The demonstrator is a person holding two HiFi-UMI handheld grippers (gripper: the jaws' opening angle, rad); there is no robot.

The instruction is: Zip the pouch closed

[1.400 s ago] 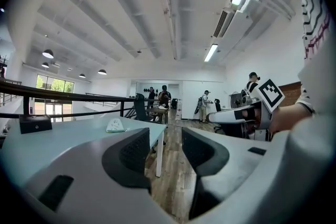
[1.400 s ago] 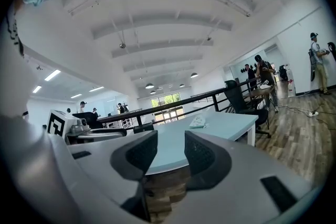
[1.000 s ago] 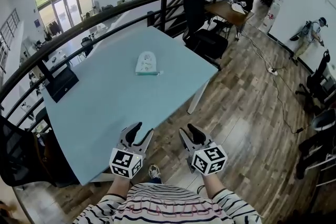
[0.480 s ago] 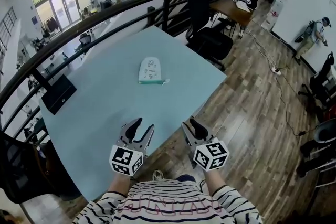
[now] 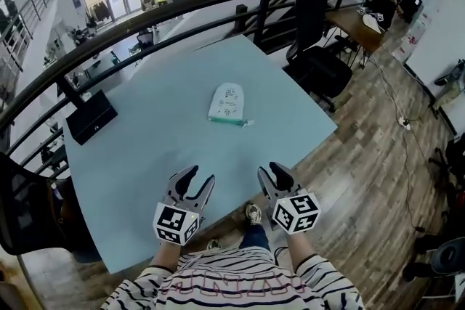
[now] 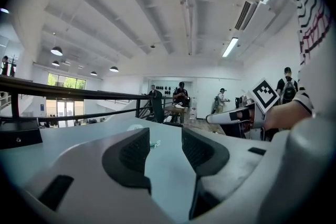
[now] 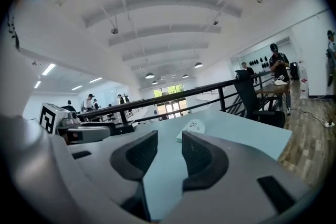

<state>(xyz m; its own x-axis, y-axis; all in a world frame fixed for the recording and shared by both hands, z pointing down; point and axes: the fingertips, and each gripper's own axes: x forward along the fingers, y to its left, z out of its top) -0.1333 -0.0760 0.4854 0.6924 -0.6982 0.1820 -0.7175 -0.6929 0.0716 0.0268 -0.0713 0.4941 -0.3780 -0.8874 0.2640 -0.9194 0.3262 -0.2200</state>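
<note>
Ahead of the left claw (image 5: 197, 176) and right claw (image 5: 272, 170), both spread and empty, the pouch (image 5: 229, 102) on the desk (image 5: 145, 149) has drawn nearer; zipping hasn't begun.

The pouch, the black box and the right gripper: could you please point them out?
pouch (image 5: 229, 101), head view, middle of its white face
black box (image 5: 91, 117), head view, its top
right gripper (image 5: 270, 171), head view, between its fingertips

The pouch (image 5: 229, 102) is too small to tell whether its zipper (image 5: 231, 121) is closed.
</note>
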